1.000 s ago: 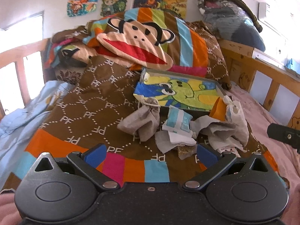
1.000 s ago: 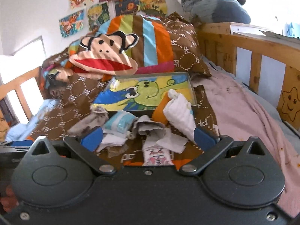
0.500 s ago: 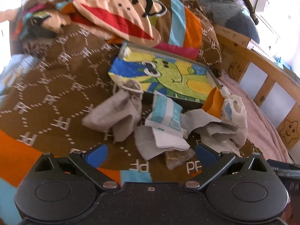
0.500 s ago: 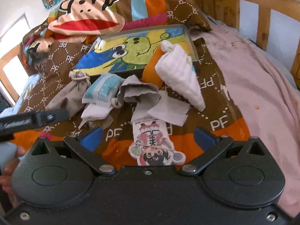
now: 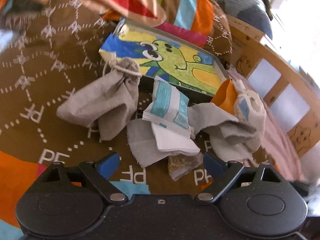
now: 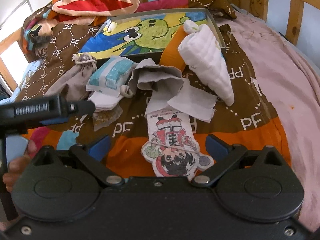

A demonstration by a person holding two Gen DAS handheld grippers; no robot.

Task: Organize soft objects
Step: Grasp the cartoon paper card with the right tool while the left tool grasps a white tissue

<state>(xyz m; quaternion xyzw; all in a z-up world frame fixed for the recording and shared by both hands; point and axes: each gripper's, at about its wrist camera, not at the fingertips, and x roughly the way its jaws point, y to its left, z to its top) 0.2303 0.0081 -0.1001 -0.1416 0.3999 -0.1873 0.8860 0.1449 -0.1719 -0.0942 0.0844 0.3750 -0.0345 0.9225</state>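
Soft things lie in a pile on the brown blanket: a grey drawstring pouch, a teal-and-white tissue pack, a folded white cloth, a crumpled grey cloth, a white quilted bundle and a small brown packet. Behind them is a shallow tray with a green dinosaur picture. My left gripper hovers just short of the folded cloth and packet, its jaws closing but touching nothing. My right gripper stands open over a cartoon-figure cut-out.
A monkey-face pillow is heaped at the head of the bed. A wooden rail runs along the right past a pink sheet. One finger of the left gripper and a hand show at the left.
Both grippers came down and forward toward the pile, tilting lower. The left gripper entered the right wrist view from the left. The left jaws have narrowed a little.
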